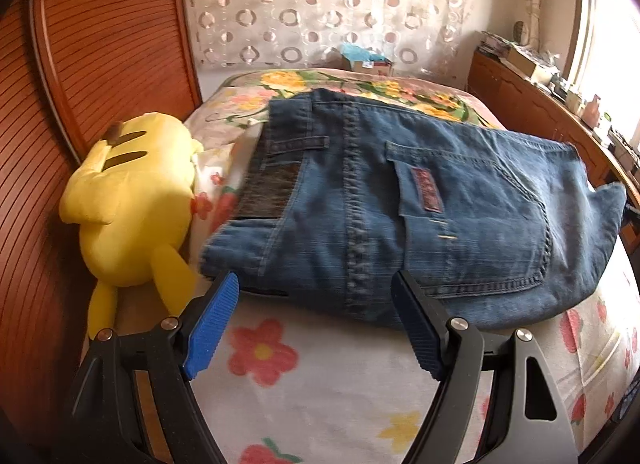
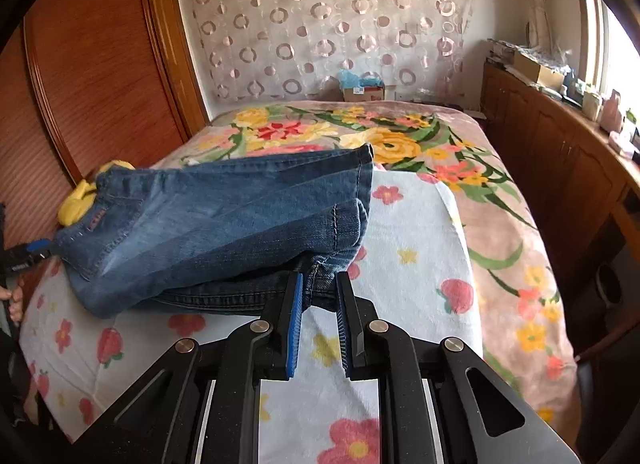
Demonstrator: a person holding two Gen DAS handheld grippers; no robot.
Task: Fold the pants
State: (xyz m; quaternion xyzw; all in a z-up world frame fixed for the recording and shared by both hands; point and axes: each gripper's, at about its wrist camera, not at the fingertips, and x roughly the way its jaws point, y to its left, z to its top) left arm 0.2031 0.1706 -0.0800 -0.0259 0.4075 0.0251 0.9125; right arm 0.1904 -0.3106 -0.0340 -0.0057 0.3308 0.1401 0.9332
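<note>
Beyond the jeans, a yellow plush toy, clearer from the left wrist

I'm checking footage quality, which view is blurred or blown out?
Left wrist view: jeans and plush toy smeared by motion, window blown out. Right wrist view: sharper, window glare milder; both bend at the edges.

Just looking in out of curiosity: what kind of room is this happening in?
Most likely a home bedroom. Jeans lie on a bed with a floral blanket, a yellow plush toy lies by the wooden headboard, and a patterned curtain hangs behind.
</note>
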